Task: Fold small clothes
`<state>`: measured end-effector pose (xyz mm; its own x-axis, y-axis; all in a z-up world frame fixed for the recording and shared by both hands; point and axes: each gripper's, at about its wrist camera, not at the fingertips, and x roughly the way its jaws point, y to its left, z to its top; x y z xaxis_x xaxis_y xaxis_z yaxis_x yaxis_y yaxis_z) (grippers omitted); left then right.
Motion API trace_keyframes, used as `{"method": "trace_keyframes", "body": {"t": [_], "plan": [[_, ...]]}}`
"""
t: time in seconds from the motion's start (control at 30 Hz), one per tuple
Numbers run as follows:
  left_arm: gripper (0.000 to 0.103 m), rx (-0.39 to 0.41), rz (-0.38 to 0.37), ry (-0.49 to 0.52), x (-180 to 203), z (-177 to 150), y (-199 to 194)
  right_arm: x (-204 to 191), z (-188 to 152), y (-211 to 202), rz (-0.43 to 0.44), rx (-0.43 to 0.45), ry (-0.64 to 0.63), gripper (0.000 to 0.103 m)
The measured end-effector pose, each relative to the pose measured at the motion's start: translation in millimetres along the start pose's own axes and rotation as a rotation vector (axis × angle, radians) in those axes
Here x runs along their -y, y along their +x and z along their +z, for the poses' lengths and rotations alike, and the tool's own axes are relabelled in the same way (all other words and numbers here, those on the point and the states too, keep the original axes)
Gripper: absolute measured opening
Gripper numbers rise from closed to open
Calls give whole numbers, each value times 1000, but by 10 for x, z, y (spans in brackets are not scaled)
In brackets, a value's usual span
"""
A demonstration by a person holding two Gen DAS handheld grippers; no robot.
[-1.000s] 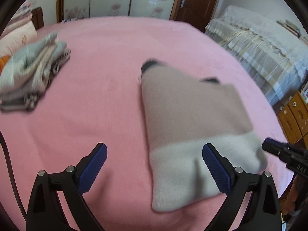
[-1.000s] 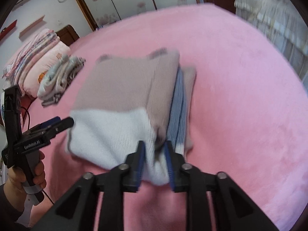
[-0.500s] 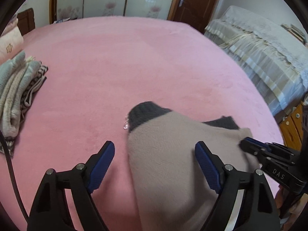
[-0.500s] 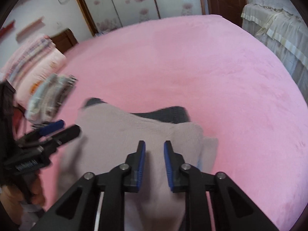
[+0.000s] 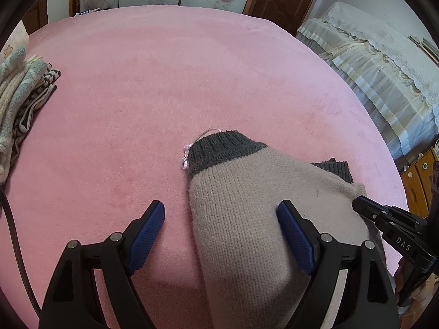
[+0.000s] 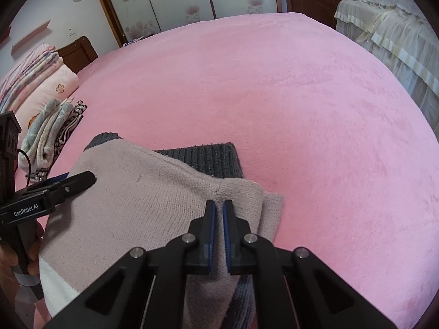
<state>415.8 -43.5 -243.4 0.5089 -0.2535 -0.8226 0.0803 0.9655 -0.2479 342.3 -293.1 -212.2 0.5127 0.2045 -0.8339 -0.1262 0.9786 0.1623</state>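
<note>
Beige knit of the sweater (image 6: 142,208), spread low in both frames on the pink bed (image 6: 301,104), is pinched at a fold by the closed right gripper (image 6: 217,205) while the spread left gripper (image 5: 221,213) straddles its edge, apparently to steady it.

Left gripper (image 5: 221,219) low in frame, jaws spread wide after narrowing a little, pointing steeply down. Right gripper (image 6: 218,212) bottom centre, jaws just closed, pinching knit fabric. Person's hand (image 6: 16,255) at left edge grips the handle.
</note>
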Motion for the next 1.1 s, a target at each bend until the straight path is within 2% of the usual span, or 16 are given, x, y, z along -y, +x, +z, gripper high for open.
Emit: {"method": "trace_keyframes", "body": {"t": [0.17,0.27,0.37,0.43,0.5,0.63,0.77,0.9,0.97,1.1], "plan": [[84,3,-8,15,80,63,-316,-125,78,-235,-13,-16,-9,8],[91,45,15,63,194,73,-648,-204,72,-458,-34,-9,-31,11],[100,124,42,132,310,29,-1006,-255,38,-709,-57,11,-39,36],[102,155,50,168,355,-25,-1203,-288,1,-870,-59,26,-43,69],[102,172,33,198,388,-71,-1370,-314,-45,-1021,-79,46,-41,80],[102,172,44,234,446,-188,-1606,-315,-138,-1241,-86,53,-37,81],[102,176,9,285,472,-350,-1786,-314,-264,-1388,-82,43,-34,81],[102,153,-9,326,526,-514,-1768,-325,-385,-1437,-79,42,-45,81],[102,124,0,296,501,-549,-1659,-306,-423,-1386,-70,32,-40,81],[102,0,-101,155,282,-580,-1289,-196,-499,-1146,-21,-5,9,81]]}}
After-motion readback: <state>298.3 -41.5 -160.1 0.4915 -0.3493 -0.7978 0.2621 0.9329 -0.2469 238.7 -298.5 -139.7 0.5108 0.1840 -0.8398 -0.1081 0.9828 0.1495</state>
